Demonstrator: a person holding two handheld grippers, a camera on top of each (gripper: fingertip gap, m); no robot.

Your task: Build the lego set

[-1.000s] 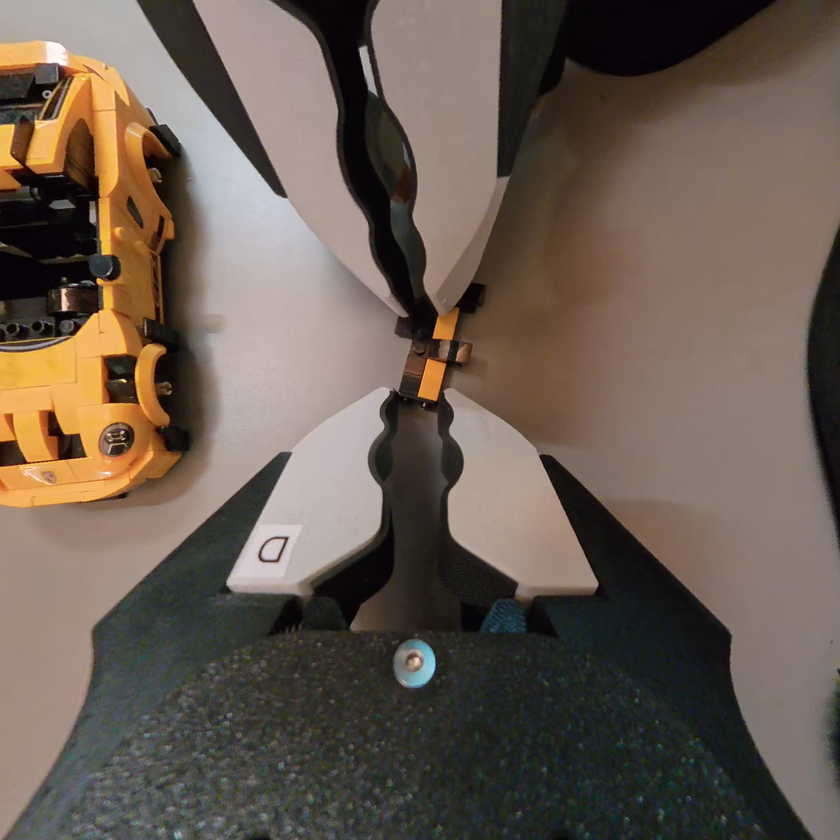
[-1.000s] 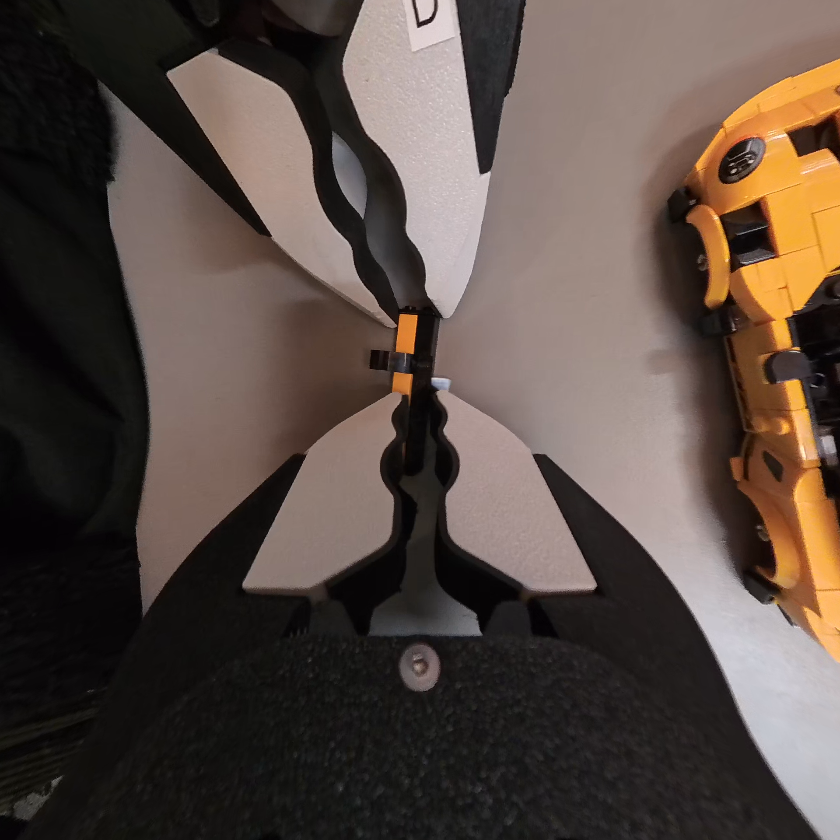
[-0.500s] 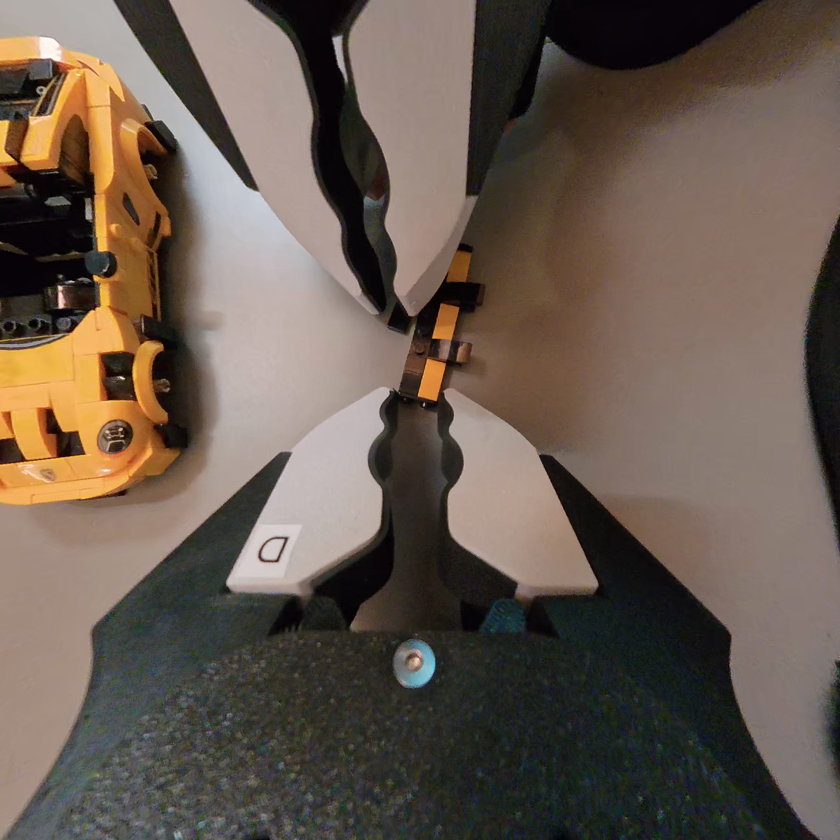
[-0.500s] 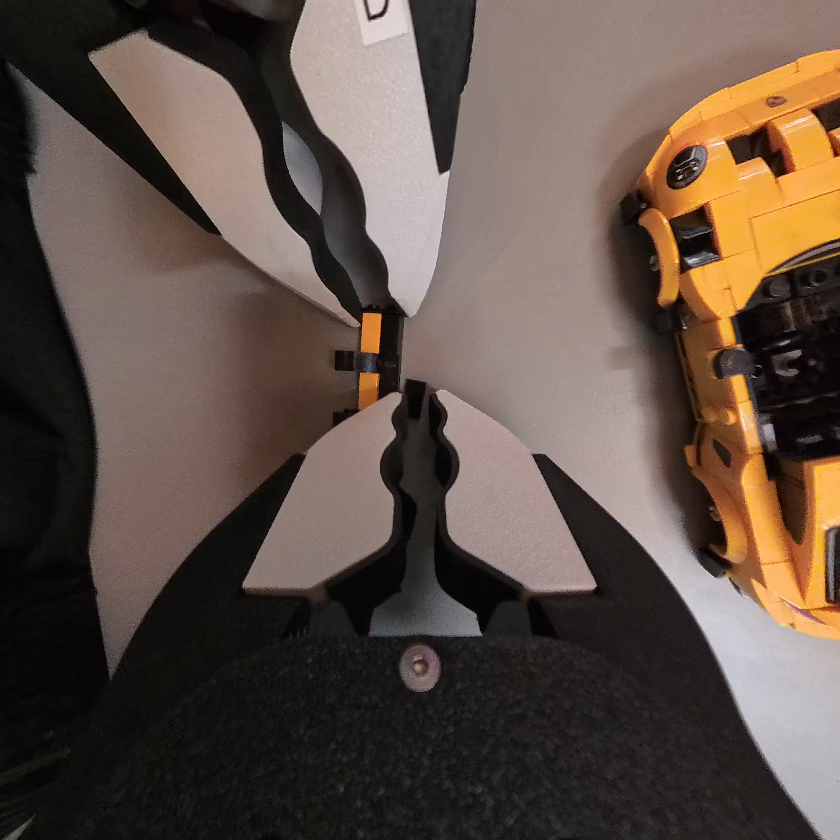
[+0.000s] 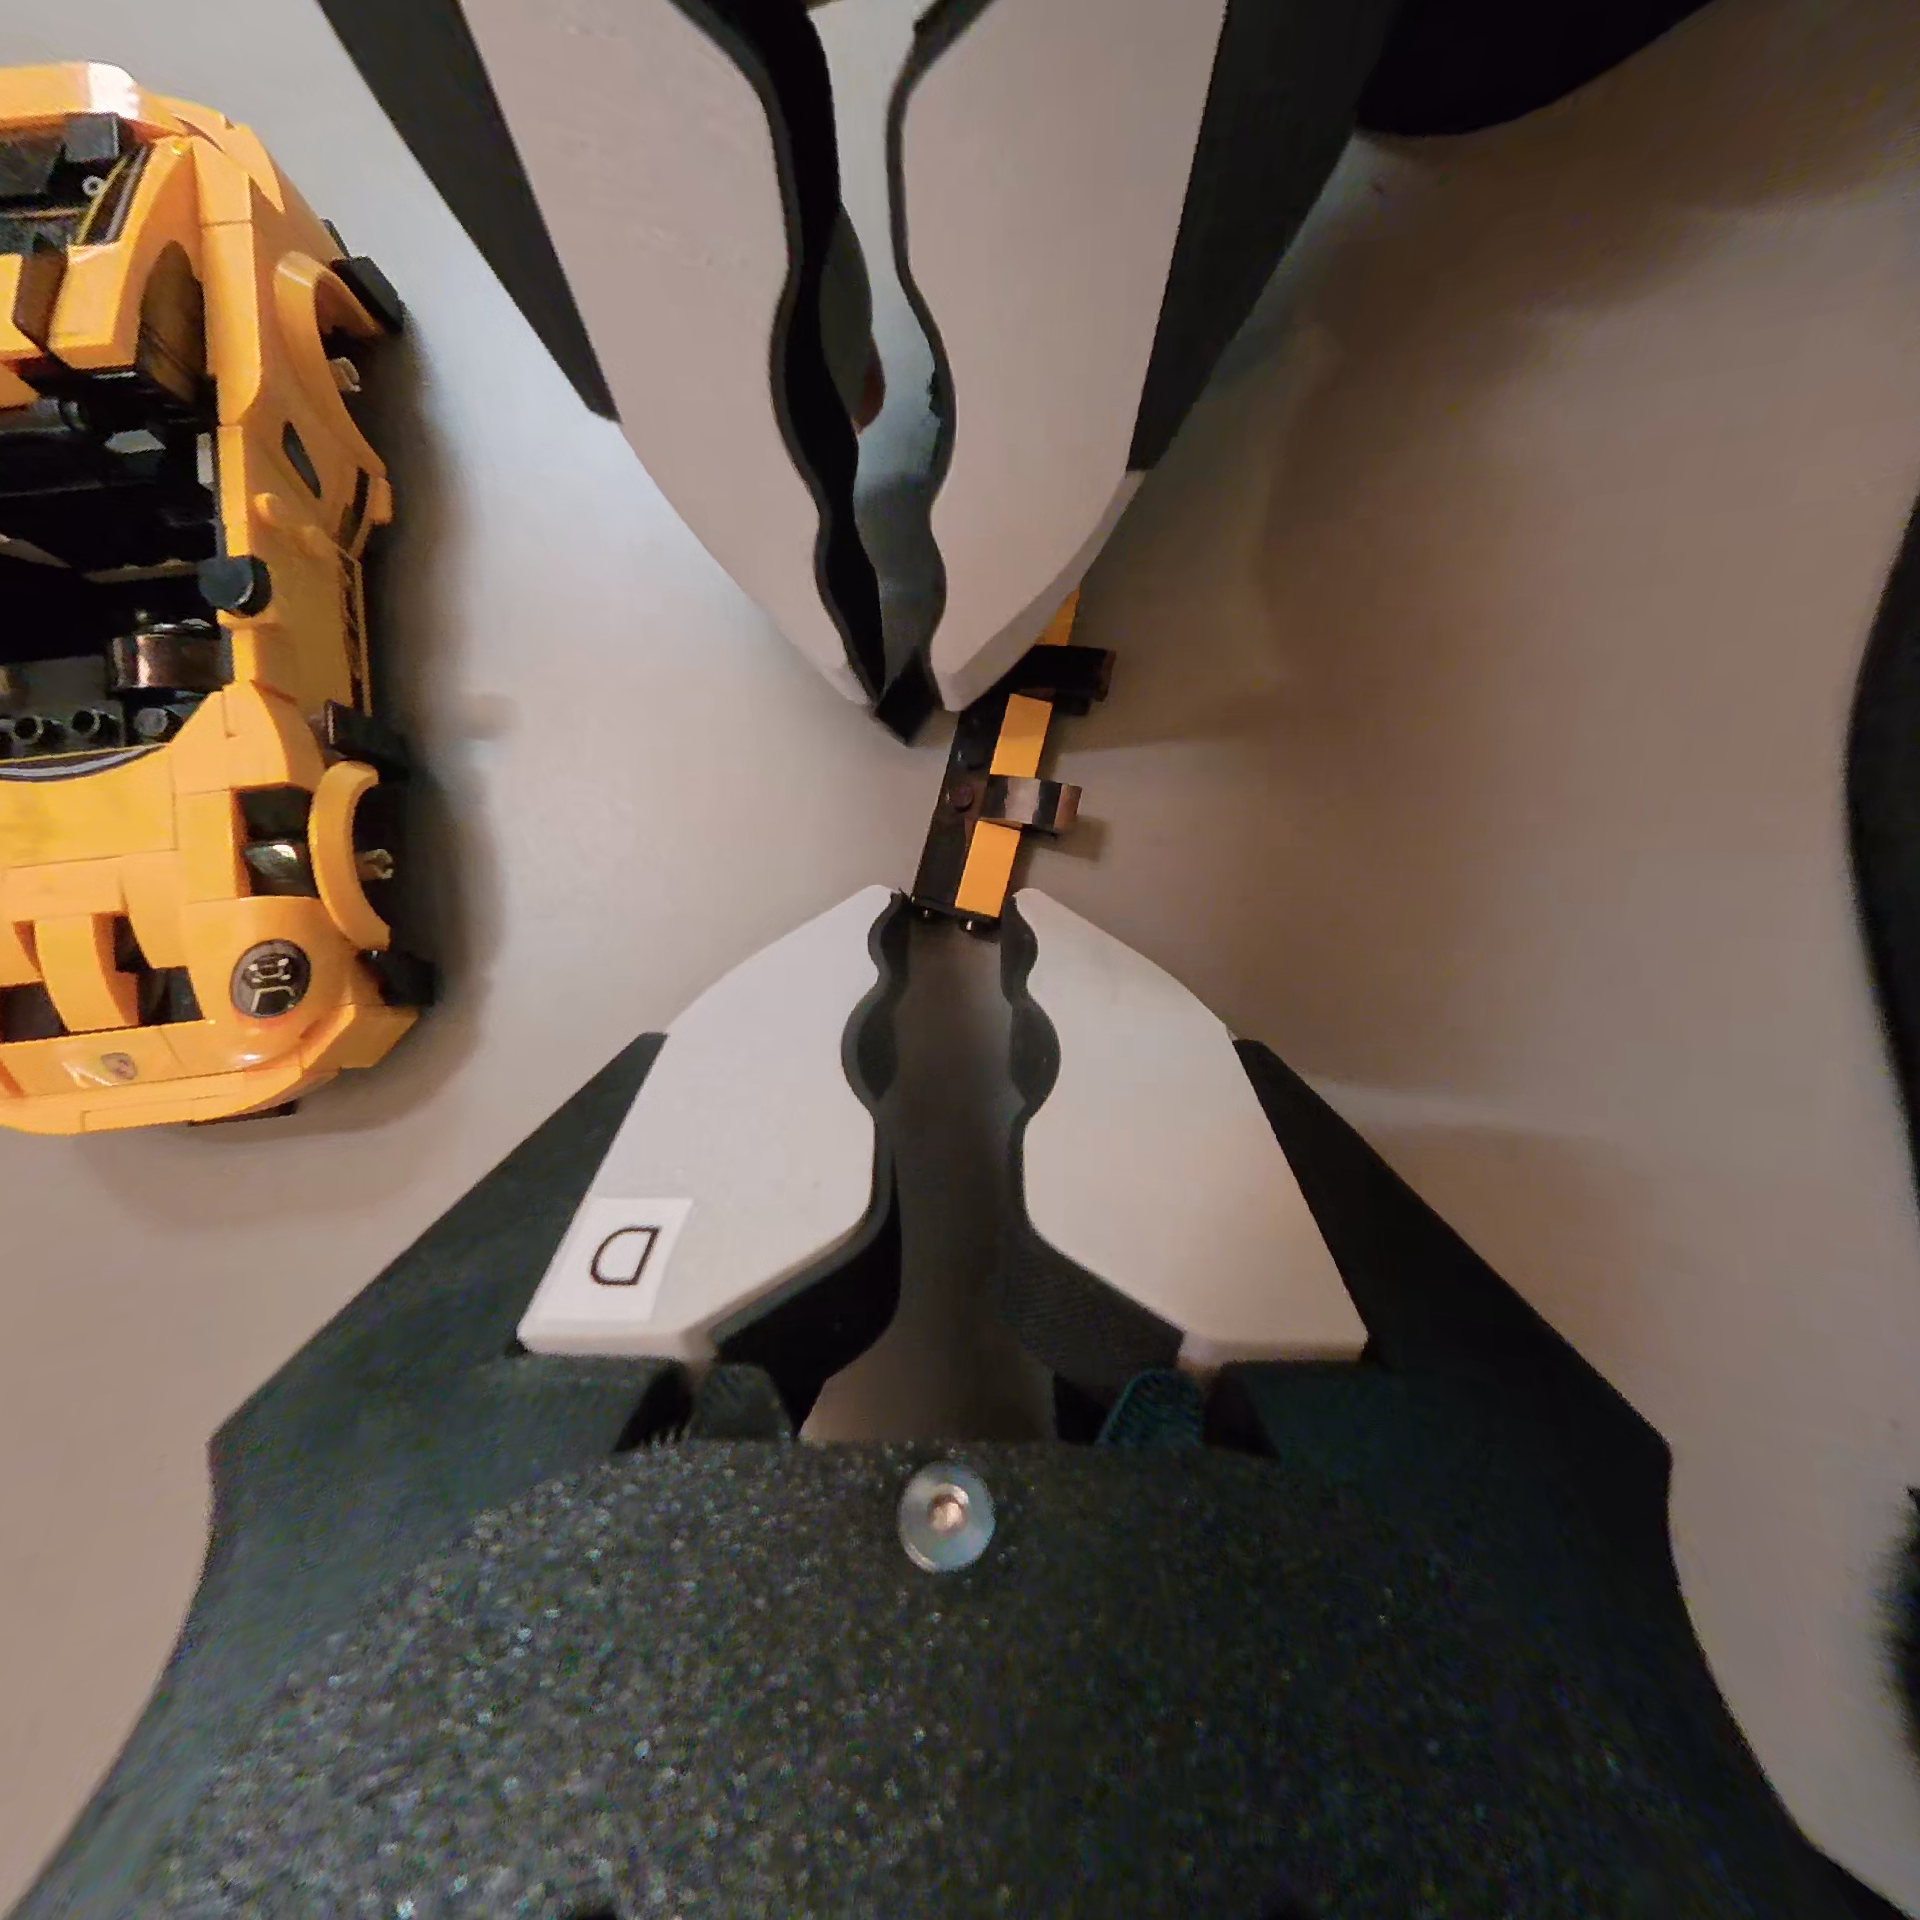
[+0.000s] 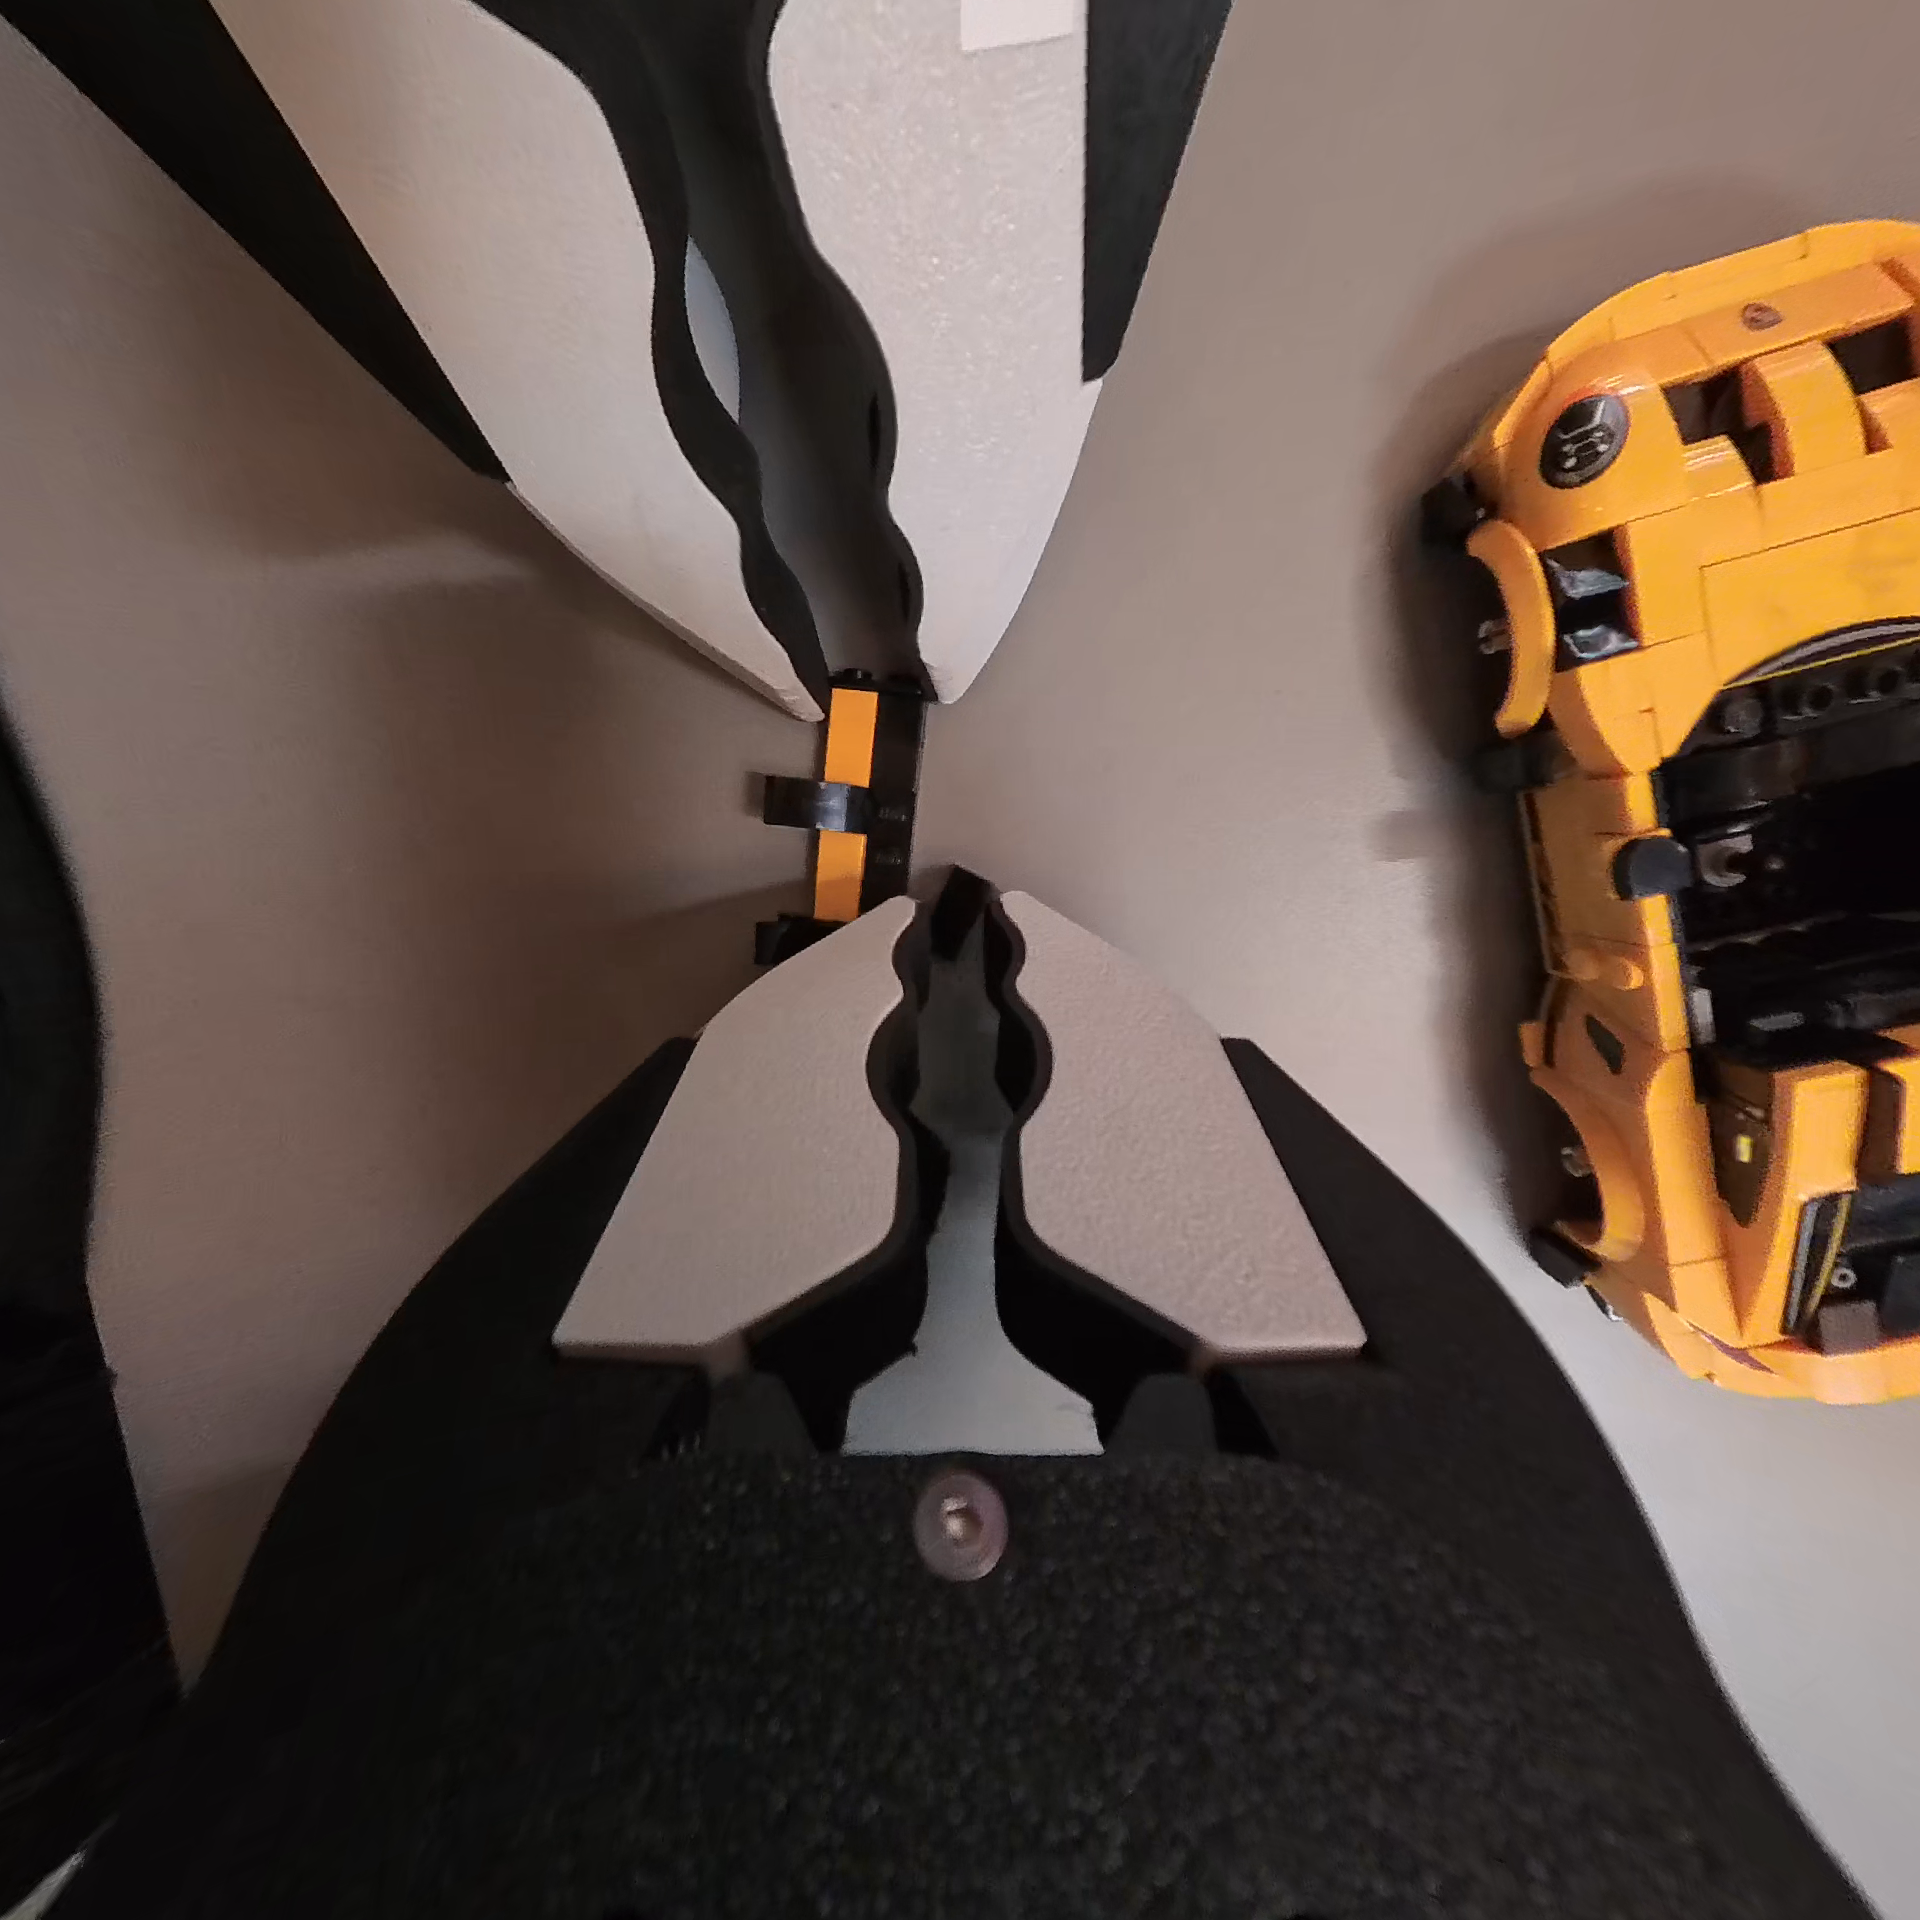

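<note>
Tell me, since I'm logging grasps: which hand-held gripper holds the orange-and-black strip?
The left hand-held gripper: its tips pinch the orange-and-black strip by one end. The right hand-held gripper pinches only a small black piece.

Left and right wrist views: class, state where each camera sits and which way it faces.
Left wrist view: on the left gripper, looking down its fingers at the strip assembly; car at its left.
Right wrist view: on the right gripper, holding a small black piece; car at its right.
Shared: both grippers, strip, car, table.
</note>
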